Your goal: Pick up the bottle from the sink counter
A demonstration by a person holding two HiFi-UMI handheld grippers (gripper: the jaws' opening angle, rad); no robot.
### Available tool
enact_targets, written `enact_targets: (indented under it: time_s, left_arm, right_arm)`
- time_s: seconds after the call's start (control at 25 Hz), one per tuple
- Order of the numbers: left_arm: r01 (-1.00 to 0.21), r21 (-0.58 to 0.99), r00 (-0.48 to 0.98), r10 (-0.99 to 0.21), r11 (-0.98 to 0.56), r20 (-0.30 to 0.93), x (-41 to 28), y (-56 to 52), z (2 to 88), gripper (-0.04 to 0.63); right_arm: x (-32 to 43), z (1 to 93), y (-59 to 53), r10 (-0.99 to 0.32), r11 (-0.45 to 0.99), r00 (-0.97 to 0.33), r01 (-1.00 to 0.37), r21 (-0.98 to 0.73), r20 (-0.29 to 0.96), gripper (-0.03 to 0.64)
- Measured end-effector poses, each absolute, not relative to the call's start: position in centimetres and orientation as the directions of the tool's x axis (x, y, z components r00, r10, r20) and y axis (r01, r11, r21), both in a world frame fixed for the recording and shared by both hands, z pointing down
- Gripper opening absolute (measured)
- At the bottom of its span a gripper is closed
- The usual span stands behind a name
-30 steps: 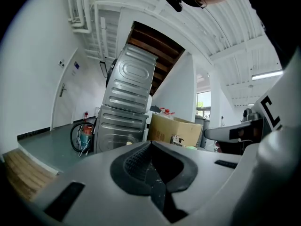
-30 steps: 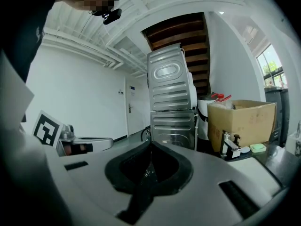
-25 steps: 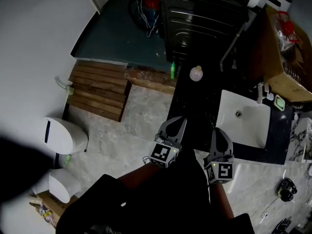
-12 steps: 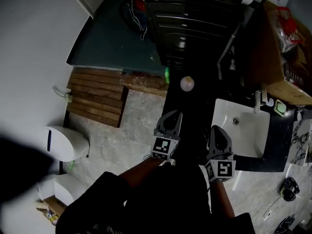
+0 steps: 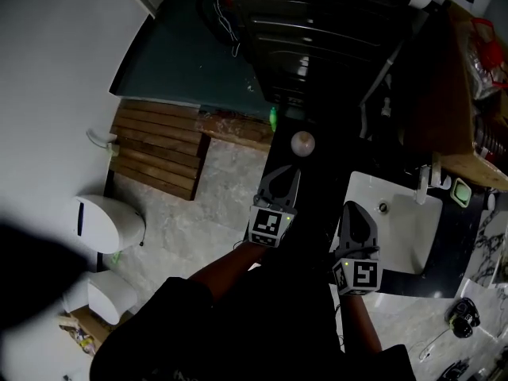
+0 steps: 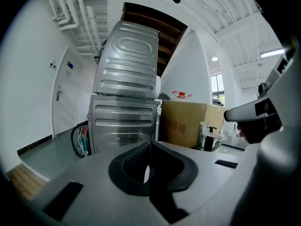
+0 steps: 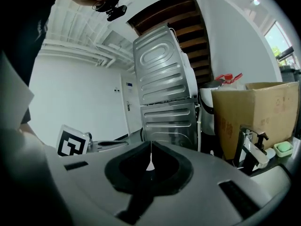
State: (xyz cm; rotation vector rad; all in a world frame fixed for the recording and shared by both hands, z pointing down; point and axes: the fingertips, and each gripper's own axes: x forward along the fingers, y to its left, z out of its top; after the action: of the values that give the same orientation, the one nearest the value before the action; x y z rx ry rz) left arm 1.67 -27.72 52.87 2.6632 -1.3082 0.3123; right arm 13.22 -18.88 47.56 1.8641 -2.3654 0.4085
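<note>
since a second ago both grippers have slid forward along the counter, and the gap from the left one to the bottle has shrunk.

the round pale bottle [image 5: 302,143], seen from above, stands on the narrow black counter [image 5: 317,213] towards its far end, left of the basin and nearer the counter's left edge than its right. the left gripper [image 5: 290,174] points at it from just short of it, a little to its left, not touching. its jaws are pressed together with nothing between them. the right gripper [image 5: 355,207] sits further back, over the strip of counter beside the basin, jaws likewise closed and empty.

for room: the counter's left edge drops straight to the pale stone floor [image 5: 226,189], and the left gripper hangs right along that edge. the white rectangular basin [image 5: 397,240] takes the right side, with a chrome tap [image 5: 424,178] behind it. ahead, the tall ribbed silver appliance stack [image 5: 317,30] closes off the far end.

a small green bottle [image 5: 272,119] stands at the counter's far left corner; whether it is on the counter or on the ledge beside it i cannot tell. a brown cardboard box [image 6: 188,124] sits right of the appliance. the slatted wooden mat [image 5: 155,149] and white toilet [image 5: 107,222] lie well clear, on the left.
</note>
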Motion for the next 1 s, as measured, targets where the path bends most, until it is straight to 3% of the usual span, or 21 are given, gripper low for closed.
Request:
enact_targets:
  time_s: [0.52, 0.6, 0.76, 1.0]
  left_arm:
    - [-0.824, 0.036, 0.545, -0.773, -0.566, 0.323, 2.7, -33.5, 57.5, 0.027]
    - [-0.824, 0.038, 0.544, -0.77, -0.565, 0.334, 2.8, -34.2, 58.2, 0.12]
    - [-0.806, 0.056, 0.558, -0.726, -0.589, 0.402, 3.7, -34.7, 60.4, 0.237]
    - [-0.793, 0.05, 0.546, -0.671, -0.608, 0.501, 4.3, -35.6, 63.8, 0.326]
  right_arm:
    - [15.2, 50.3, -22.9, -0.915, 0.238, -0.281, -0.955, -0.174, 0.289, 0.038]
    - [16.0, 50.8, -23.1, -0.914, 0.225, -0.27, -0.958, -0.177, 0.301, 0.038]
    - [16.9, 51.6, -23.4, -0.916, 0.204, -0.255, -0.96, -0.19, 0.308, 0.038]
    - [16.7, 51.7, -24.4, -0.911, 0.232, -0.277, -0.957, -0.174, 0.305, 0.038]
